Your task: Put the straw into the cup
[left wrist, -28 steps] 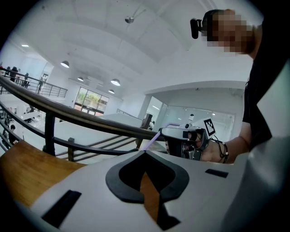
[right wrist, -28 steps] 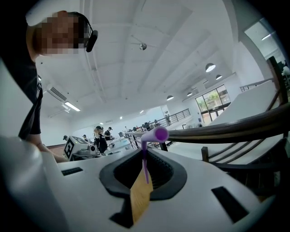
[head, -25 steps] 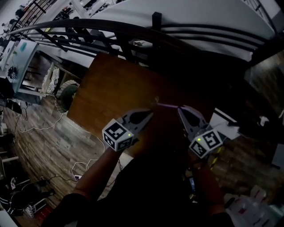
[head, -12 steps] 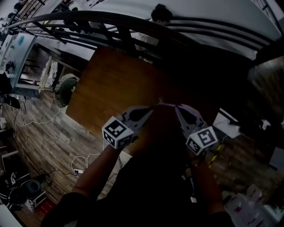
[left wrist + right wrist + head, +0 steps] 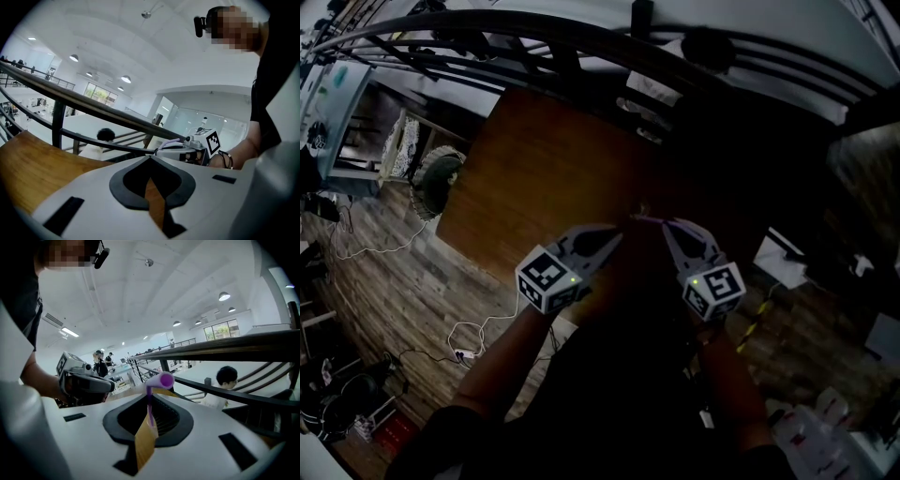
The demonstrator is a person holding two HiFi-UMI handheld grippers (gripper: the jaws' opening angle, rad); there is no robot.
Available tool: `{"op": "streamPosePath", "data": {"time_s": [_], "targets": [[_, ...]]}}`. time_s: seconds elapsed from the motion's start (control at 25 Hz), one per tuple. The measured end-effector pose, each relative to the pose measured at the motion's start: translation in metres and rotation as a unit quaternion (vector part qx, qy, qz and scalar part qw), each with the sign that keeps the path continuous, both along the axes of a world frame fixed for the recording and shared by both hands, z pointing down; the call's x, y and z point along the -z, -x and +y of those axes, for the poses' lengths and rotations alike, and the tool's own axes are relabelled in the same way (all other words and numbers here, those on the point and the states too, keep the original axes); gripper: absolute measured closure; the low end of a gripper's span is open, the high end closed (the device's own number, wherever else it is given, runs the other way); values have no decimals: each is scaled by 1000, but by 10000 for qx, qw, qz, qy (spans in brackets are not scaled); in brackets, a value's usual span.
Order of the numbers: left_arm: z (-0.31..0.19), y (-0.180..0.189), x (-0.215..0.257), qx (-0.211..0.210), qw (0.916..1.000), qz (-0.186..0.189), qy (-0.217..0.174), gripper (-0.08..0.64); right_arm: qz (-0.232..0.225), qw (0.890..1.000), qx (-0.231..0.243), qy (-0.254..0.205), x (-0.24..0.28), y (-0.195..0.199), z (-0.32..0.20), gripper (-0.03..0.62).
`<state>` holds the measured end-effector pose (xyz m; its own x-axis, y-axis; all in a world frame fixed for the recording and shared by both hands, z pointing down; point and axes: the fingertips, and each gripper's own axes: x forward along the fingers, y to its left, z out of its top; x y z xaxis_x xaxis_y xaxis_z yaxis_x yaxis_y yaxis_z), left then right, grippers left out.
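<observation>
The head view is very dark. The person's arms and body are only shadows, and the straw (image 5: 652, 221) is a faint pale line between the two gripper tips. Its lower length is hidden inside the right jaws.

There are two grippers, one straw and one wooden tabletop (image 5: 544, 178). The right gripper (image 5: 149, 401) has its jaws clamped on the purple straw, which rises between them and bends over at the top, showing its round open end. The left gripper (image 5: 150, 159) has its jaws brought together at the tips, with only a thin slit of wood showing behind them and nothing seen between them. Both grippers are held in the air above the near part of the tabletop, tips close together. Whether the left tip touches the straw cannot be told.

A black railing (image 5: 225, 345) runs past the tabletop's far edge. Beyond it is one person (image 5: 228, 377) in white. Cables (image 5: 478, 328) lie on the plank floor to the left.
</observation>
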<state>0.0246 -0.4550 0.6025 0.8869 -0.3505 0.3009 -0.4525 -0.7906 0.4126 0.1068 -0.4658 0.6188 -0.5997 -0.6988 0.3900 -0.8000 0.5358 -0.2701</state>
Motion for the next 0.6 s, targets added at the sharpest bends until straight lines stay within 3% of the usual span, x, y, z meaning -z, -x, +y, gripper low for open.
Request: {"op": "streamPosePath", "data": {"time_s": [0.6], "targets": [[3, 4, -3, -2, 10000, 24, 60, 549, 420, 9984, 207, 309, -42, 16, -4, 552]]}}
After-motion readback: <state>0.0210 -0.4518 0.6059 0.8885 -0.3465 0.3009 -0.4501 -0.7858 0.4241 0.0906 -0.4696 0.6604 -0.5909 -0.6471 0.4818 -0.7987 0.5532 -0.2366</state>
